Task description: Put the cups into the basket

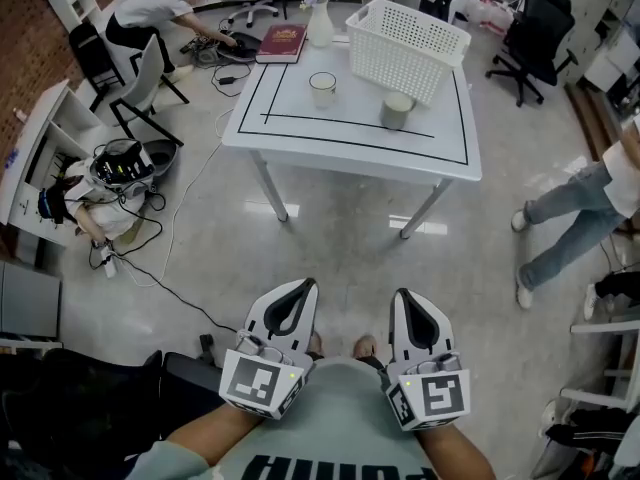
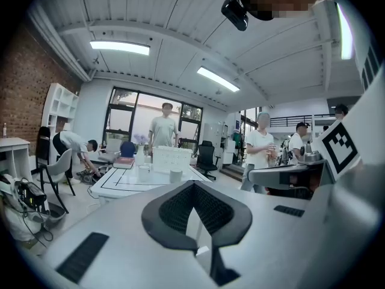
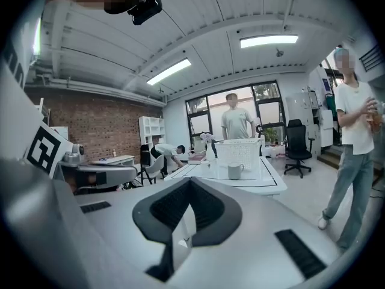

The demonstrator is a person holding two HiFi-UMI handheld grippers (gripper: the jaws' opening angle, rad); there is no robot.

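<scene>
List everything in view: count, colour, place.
table: one, white with black lines, mid-floor
basket: one, white, table's far right
pale cup: one, whitish, on table, left of basket
grey cup: one, grey, on table, before basket
book: one, red, table's far left
vase: one, white, lilac flowers, beside book
office chair: one, black, right of table
left gripper: one, white-black, shut, empty, bottom left
right gripper: one, white-black, shut, empty, bottom right
</scene>
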